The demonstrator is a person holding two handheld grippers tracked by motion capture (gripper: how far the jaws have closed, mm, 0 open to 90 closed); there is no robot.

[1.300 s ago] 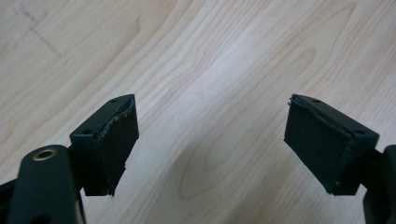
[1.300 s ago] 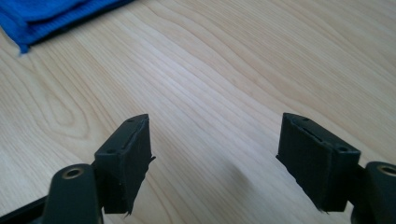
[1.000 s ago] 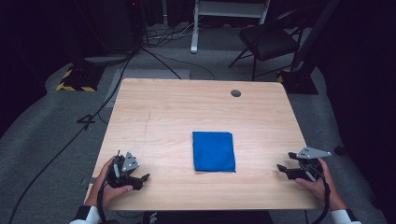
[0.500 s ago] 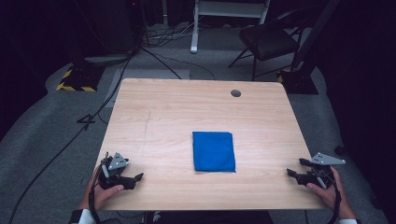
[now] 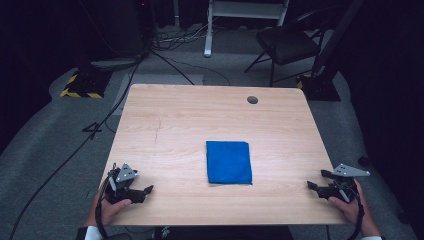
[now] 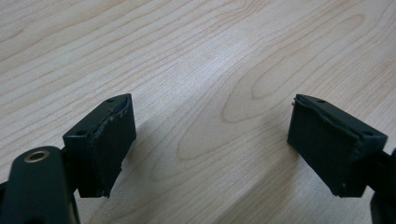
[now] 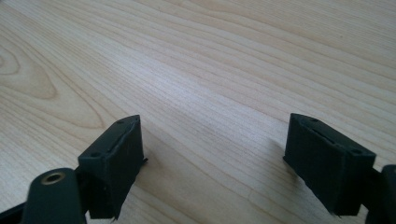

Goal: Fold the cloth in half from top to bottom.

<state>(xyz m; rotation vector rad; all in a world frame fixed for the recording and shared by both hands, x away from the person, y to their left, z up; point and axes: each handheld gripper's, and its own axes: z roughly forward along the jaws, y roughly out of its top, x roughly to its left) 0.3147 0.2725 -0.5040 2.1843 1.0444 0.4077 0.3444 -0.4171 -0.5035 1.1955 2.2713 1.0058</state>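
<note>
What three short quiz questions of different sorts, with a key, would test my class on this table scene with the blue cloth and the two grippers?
1. True or false: the blue cloth lies folded flat on the table, apart from both grippers.
2. Multiple choice: what is between the fingers of the right gripper? A) the cloth B) nothing, just bare wood below C) a cable
3. Fill in: the small dark round spot sits near the table's ____ edge, as seen from the person's side.

Key
1. True; the left gripper and the right gripper both rest near the table's front corners.
2. B
3. far
</note>
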